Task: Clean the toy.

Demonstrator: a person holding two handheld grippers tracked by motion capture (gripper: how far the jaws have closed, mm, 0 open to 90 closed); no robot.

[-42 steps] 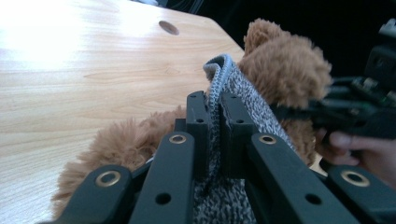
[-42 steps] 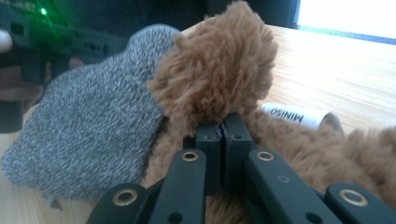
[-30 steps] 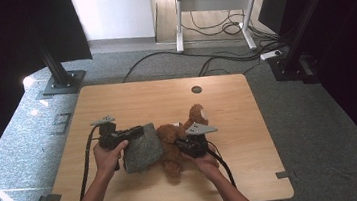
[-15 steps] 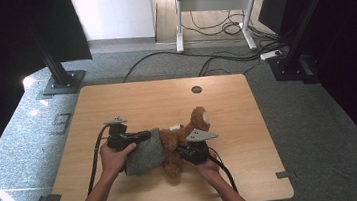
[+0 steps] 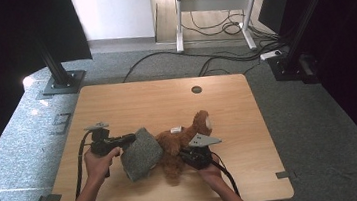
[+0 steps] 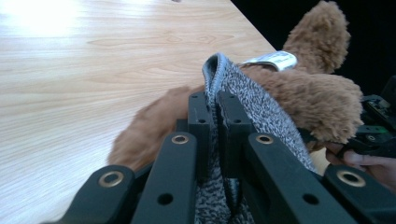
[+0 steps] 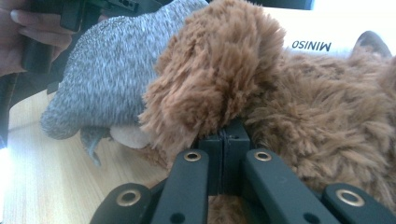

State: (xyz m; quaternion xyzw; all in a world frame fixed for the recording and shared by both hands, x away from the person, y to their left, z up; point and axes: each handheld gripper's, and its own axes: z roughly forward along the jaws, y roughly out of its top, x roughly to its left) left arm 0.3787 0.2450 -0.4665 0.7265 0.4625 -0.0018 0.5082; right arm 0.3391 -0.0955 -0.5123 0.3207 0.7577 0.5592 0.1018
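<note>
Grey carpet with trailing cables surrounds a pale wooden desk [image 5: 131, 103] with a round cable hole [image 5: 196, 89]. Near its front edge lies a brown plush toy [image 5: 183, 140] partly inside a grey knitted garment [image 5: 141, 153]. The left tool [image 5: 129, 138] is clamped on the garment's edge; the right tool [image 5: 184, 152] pinches the toy's fur.
</note>
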